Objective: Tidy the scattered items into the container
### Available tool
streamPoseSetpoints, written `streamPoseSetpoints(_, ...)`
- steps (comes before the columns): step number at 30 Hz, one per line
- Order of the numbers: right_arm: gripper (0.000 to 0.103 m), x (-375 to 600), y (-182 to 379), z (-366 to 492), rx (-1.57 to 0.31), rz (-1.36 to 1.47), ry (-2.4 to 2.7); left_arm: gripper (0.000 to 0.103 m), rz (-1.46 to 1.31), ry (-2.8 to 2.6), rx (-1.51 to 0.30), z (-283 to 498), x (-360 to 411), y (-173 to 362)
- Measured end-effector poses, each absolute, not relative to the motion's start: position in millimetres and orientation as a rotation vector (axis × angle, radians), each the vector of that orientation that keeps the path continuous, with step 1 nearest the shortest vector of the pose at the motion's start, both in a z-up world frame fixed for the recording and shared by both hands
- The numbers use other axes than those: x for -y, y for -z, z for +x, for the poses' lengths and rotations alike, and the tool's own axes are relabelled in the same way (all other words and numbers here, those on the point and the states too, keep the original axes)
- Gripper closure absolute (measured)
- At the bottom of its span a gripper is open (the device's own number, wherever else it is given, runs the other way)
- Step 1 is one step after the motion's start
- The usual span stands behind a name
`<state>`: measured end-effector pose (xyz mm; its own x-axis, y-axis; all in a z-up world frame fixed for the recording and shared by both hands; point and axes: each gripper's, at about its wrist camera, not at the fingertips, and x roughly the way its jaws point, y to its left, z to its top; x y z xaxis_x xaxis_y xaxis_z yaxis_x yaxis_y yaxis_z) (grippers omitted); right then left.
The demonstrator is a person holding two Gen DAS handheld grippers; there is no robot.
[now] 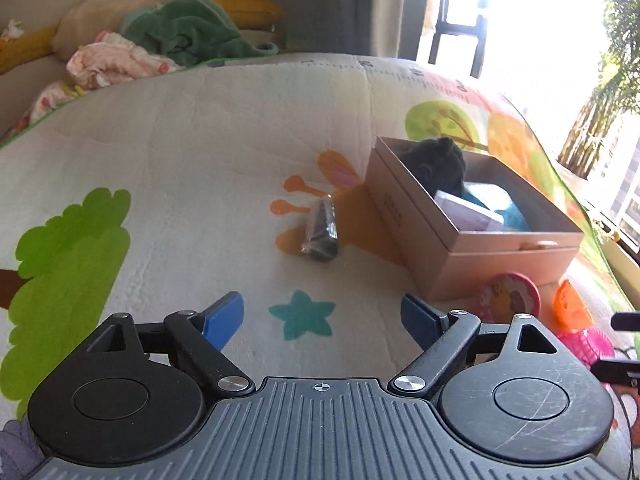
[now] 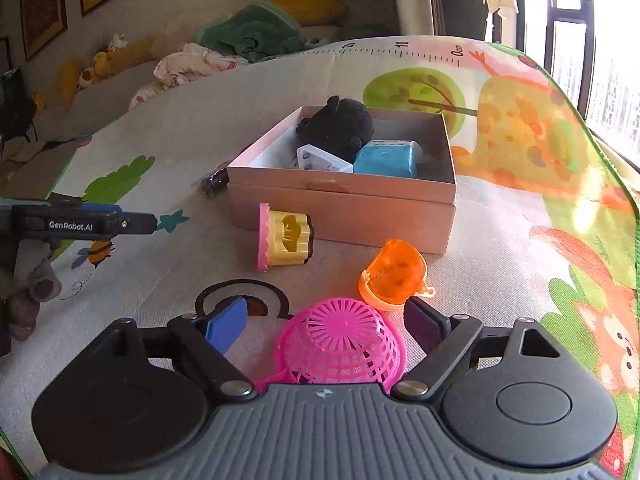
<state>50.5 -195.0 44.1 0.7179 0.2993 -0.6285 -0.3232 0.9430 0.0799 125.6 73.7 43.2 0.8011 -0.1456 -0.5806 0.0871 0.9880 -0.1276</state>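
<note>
**A:** What do you have from the left wrist?

**B:** My left tool [image 1: 322, 318] has its jaws spread wide with nothing between them, only the play mat [image 1: 200, 152] and a teal star print beneath. One pink-beige box [image 1: 476, 248] stands ahead to the right, open. Inside I count three things: a black plush toy [image 1: 436, 164], a white packet [image 1: 468, 212] and a blue pack [image 1: 500, 204]. One dark wrapped item [image 1: 322, 232] lies on the mat just left of the box. At the right edge I see a round pink toy [image 1: 510, 296], an orange piece and a pink one, all cut off.

**A:** And the right wrist?

**B:** My right tool [image 2: 324, 326] is also spread wide; one pink basket [image 2: 340, 344] lies tipped between the fingers [image 2: 226, 326], and I can't see either pad pressing it. This view shows whole what the other clips: one orange cup [image 2: 394, 272] just beyond the basket, and the round toy is a yellow-and-pink block [image 2: 284, 240] on its side, just in front of the box wall. The wrapped item mostly hides behind the box's left corner. The left tool shows at the left edge.
</note>
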Motion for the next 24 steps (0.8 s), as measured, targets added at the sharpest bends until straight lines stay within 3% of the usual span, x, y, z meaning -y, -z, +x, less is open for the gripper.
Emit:
streamPoseSetpoints(3, 0.014, 188.6, -44.2, 47.6, -0.676, -0.057, -0.363, 0.022, -0.082, 0.135, -0.635, 169.9, -66.8, -41.4)
streamPoseSetpoints(5, 0.014, 186.6, -44.7, 45.0, -0.666, -0.073, -0.364, 0.041, -0.036, 0.123, -0.659, 198.9, -58.8, -34.8)
streamPoseSetpoints(7, 0.013, 187.8, -45.0, 43.0, -0.656, -0.083, -0.356, 0.042, -0.005, 0.130, -0.680, 219.6, -53.2, -27.9)
streamPoseSetpoints(9, 0.010, 191.4, -44.8, 41.8, -0.650, -0.080, -0.340, 0.053, 0.027, 0.129, -0.692, 233.2, -48.2, -21.1)
streamPoseSetpoints(11, 0.009, 197.3, -43.4, 42.6, -0.651, -0.066, -0.319, 0.073, 0.050, 0.124, -0.708, 237.6, -46.1, -16.2)
streamPoseSetpoints(16, 0.009, 206.9, -36.3, 49.0, -0.684, -0.028, -0.283, 0.075, 0.073, 0.176, -0.708, 207.4, -45.8, -25.2)
streamPoseSetpoints(24, 0.009, 198.8, -42.2, 44.4, -0.661, -0.032, -0.313, 0.078, -0.003, 0.404, -0.685, 95.9, -44.6, -46.6)
